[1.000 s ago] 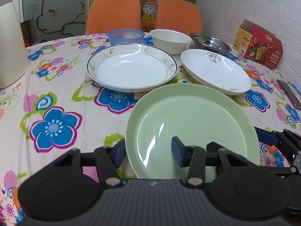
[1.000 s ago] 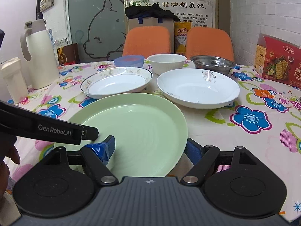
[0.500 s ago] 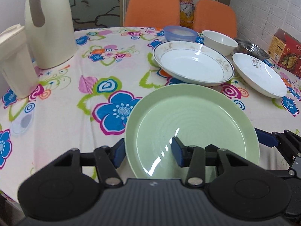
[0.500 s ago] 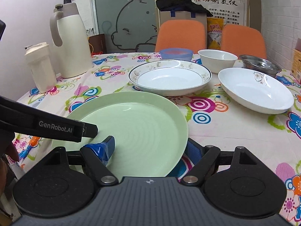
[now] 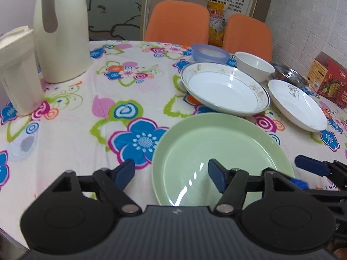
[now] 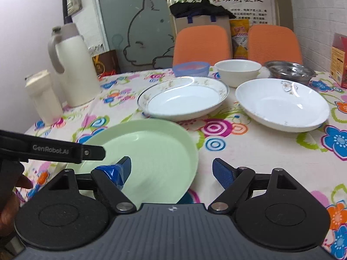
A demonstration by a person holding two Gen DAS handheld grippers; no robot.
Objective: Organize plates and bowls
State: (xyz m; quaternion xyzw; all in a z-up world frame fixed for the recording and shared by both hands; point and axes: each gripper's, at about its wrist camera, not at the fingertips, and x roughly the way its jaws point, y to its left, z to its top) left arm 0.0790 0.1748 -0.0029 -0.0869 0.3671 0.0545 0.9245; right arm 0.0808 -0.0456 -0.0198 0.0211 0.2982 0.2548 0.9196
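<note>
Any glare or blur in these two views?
Left wrist: streaky glare on the green plate and a highlight on the rimmed plate; chairs soft. Right wrist: motion blur throughout, plate edge smeared, thermos soft; fisheye bends both.

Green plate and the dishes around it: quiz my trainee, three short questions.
1. True or false: the green plate is stacked on the gold-rimmed plate.
2. How many bowls stand beyond the plates?
3. The left gripper is: A open, straddling the green plate's rim; B shut on the rim; C out of view.
Key: 1 false. 2 three: blue bowl, white bowl, steel bowl. 3 A.
</note>
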